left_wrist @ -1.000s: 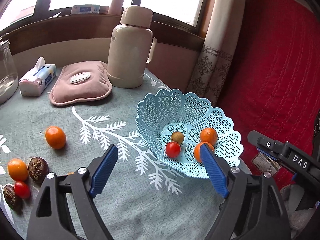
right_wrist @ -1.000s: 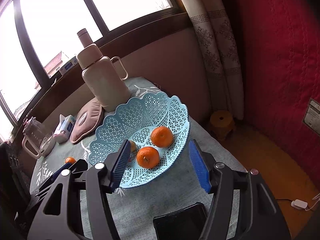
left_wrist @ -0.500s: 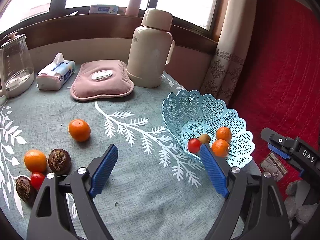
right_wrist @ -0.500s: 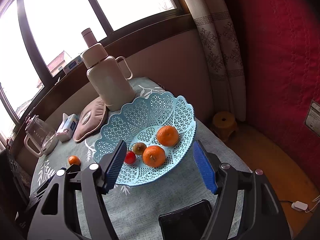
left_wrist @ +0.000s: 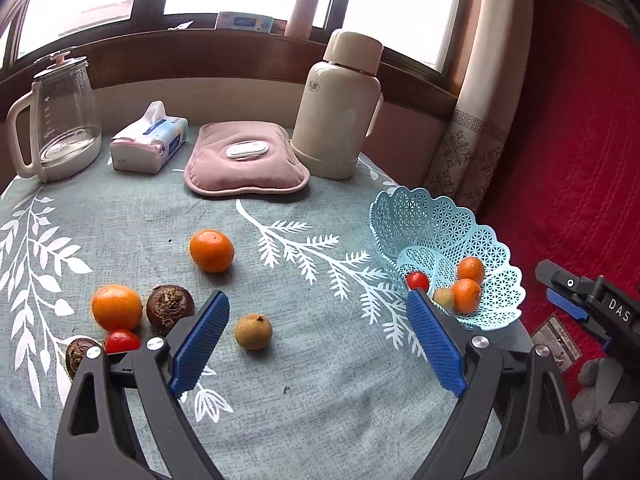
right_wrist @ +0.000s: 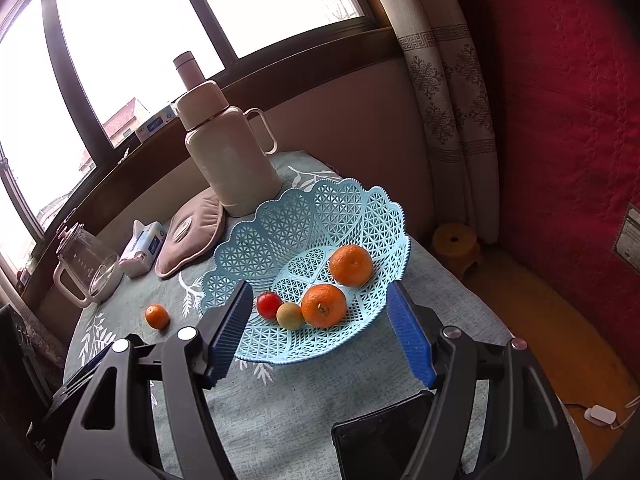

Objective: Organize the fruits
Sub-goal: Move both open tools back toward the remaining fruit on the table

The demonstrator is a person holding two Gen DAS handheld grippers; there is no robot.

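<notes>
With four fruits already in the blue basket (left_wrist: 472, 236), the empty left hand-held gripper (left_wrist: 316, 344), jaws opening, faces the small brown fruit (left_wrist: 253, 332) on the desk (left_wrist: 320, 400), which I judge it must next straddle and pinch.

Both grippers are black plastic frames with triangular cutouts, silver screws at the knuckles and ribbed blue pads (left_wrist: 199, 344). One arm at 3 o'clock bears white letters "DAS" (left_wrist: 619, 309).

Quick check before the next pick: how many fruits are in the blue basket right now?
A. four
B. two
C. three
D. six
A. The blue basket holds two oranges, one small tomato and one small tan fruit; the other fruit lies out on the tablecloth.
</notes>
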